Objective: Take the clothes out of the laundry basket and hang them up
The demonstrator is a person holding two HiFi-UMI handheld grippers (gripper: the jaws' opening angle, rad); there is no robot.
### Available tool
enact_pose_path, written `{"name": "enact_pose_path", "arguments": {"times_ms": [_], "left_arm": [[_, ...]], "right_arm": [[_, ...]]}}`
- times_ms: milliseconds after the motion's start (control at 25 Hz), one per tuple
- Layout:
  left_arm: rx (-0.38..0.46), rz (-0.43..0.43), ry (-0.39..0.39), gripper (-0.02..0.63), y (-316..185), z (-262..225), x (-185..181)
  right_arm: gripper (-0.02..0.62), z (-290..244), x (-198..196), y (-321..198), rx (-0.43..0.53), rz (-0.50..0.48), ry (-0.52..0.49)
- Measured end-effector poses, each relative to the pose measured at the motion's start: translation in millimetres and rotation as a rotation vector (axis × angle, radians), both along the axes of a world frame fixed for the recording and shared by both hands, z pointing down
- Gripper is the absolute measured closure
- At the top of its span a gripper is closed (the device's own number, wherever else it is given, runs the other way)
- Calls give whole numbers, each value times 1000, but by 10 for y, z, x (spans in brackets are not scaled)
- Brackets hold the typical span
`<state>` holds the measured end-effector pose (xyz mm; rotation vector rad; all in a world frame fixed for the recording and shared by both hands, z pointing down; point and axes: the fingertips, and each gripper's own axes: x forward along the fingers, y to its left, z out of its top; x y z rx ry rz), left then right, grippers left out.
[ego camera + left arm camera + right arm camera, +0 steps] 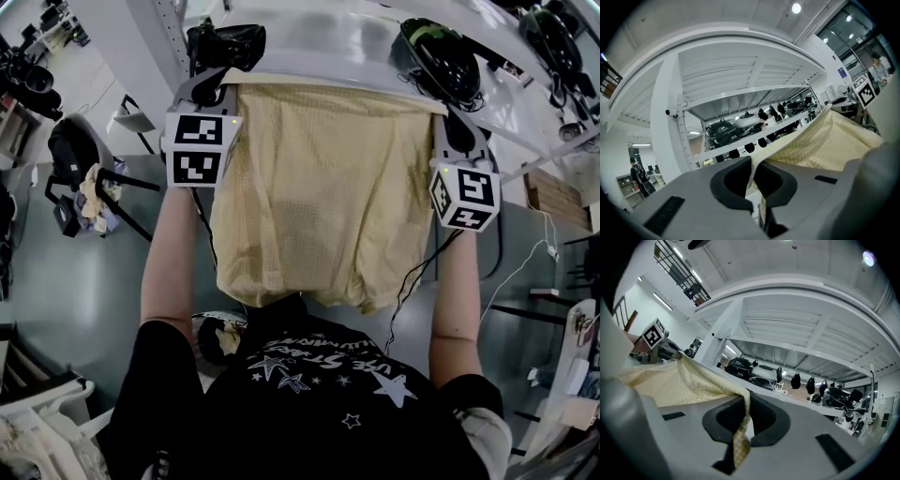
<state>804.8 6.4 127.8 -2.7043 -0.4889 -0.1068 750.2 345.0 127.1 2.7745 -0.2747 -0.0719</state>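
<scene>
Garment [323, 187]: pale yellow, mesh-textured, spread flat just in front of the white rack [319, 37], its top edge level with the rack's near shelf edge and its hem hanging below.

Left gripper [754, 173]: jaws closed to a narrow slit, pinching the top corner on its side. Right gripper [742, 423]: same, with a fold of cloth trailing down between the pads. The top hem runs nearly straight between the two pinches.

Step in hand, as I judge it: carrying the garment up to the rack for hanging. No hanger or free rail visible from here.

Notes for doing it well:
- Both pinches are small, so I should hold them firm and not open either early.
- Keep the hem level against the rack's shelf edge.
- Steer clear of the black helmets [441, 56] on the rack; mesh may snag.
</scene>
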Motion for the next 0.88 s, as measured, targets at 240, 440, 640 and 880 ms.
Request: {"name": "enact_pose_path", "arguments": {"times_ms": [240,440,640,880], "left_arm": [[19,7,-18,586,68,86,567],[29,6,-55,584,54,289,996],[61,25,-146,584,58,742,1383],[101,81,-278,584,122,1408,1643]], "right_arm": [[569,65,637,73,-1,15,-27],[569,272,1129,70,-8,35,-64],[569,683,1555,50,-14,43,-174],[569,1341,1817,84,-65,46,-333]]}}
